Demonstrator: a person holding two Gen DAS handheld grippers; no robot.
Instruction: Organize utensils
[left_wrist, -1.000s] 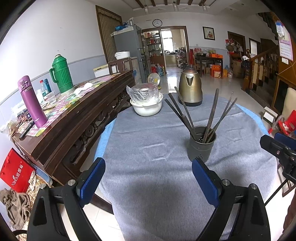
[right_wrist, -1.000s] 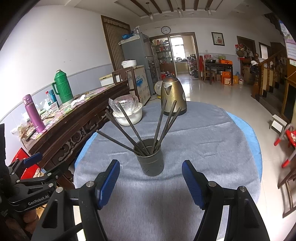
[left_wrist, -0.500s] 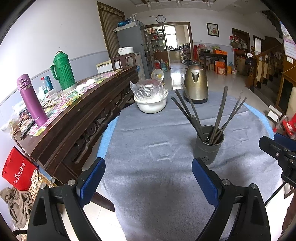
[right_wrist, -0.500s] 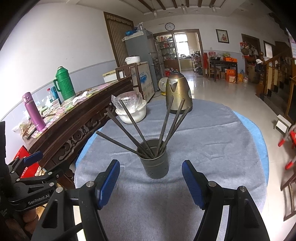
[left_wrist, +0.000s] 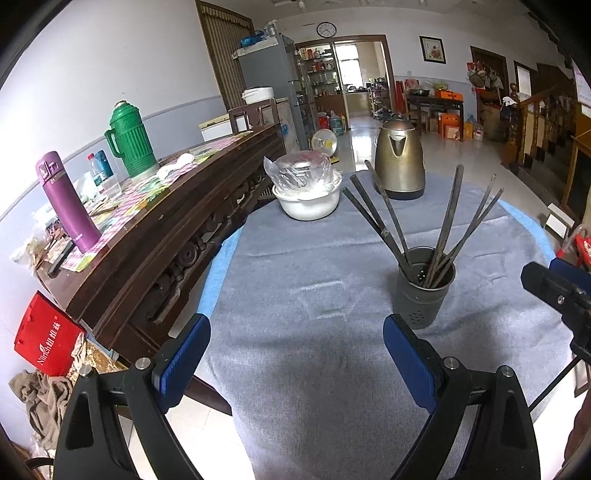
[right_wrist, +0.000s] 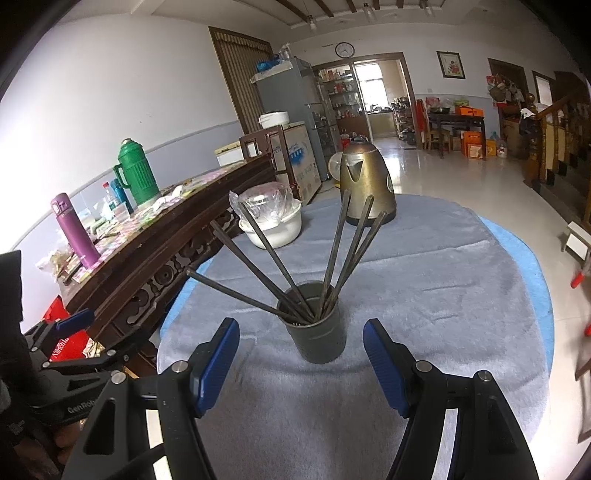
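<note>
Standing upright on the grey cloth (right_wrist: 443, 295), near of the kettle (right_wrist: 365, 181), the holder (right_wrist: 317, 325) contains dark chopsticks (right_wrist: 273, 254); left gripper (left_wrist: 295, 358) and right gripper (right_wrist: 301, 363) gape wide, empty.

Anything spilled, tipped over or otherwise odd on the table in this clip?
Nothing spilled or tipped. The holder stands upright on the grey cloth with the chopsticks inside, though they splay apart in two loose bunches. The white bowl and kettle stand upright behind. Both grippers, left and right, are open and empty.
</note>
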